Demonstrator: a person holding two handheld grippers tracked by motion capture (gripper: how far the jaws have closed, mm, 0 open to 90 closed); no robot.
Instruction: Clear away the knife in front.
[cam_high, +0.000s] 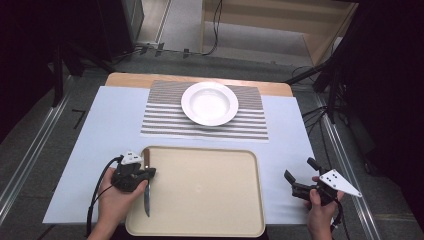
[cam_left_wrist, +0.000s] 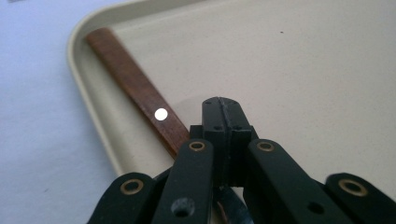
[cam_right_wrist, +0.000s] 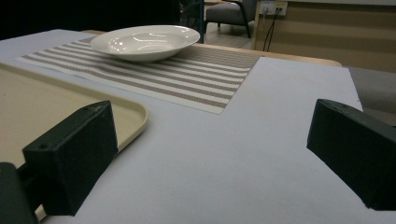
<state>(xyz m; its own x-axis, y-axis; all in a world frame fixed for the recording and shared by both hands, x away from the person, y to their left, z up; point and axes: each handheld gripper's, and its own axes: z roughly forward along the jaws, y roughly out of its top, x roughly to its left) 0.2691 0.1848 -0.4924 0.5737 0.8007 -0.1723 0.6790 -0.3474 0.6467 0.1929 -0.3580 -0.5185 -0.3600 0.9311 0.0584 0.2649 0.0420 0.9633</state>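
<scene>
— Knife (cam_high: 147, 192) first, from the high view: it lies along the near-left edge of the cream tray (cam_high: 210, 192), and the left gripper (cam_high: 148, 173) sits right on it, about where handle meets blade.

— Closed on it?

— Looks so from above. The right gripper (cam_high: 298, 176) rests off the tray's right side on the pale table cover (cam_high: 100, 150), its jaws spread wide and holding nothing. A white bowl (cam_high: 209, 103) sits on a striped mat (cam_high: 165, 122), well ahead of both grippers.

— And the left gripper view?

— There the left gripper (cam_left_wrist: 226, 108) has its jaws pressed fully together. The knife's wooden handle (cam_left_wrist: 135, 88) runs out ahead and to the left of the tips, along the tray's rim (cam_left_wrist: 77, 51), and a bit of blade (cam_left_wrist: 231, 210) glints beneath the jaws. I can't tell whether the jaws really pinch the knife or merely sit over it.

— Right gripper view?

— Right gripper (cam_right_wrist: 210, 158) wide open, bare cover between the jaws, the tray's corner (cam_right_wrist: 133, 116) just to its left, the bowl (cam_right_wrist: 144, 41) and mat (cam_right_wrist: 187, 77) farther ahead.

— What could go wrong?

— I'd judge the grip is narrow on a long, thin thing. Lifted fast, the knife may pivot in the jaws, the blade dropping, or slip out and clatter onto the tray.
</scene>
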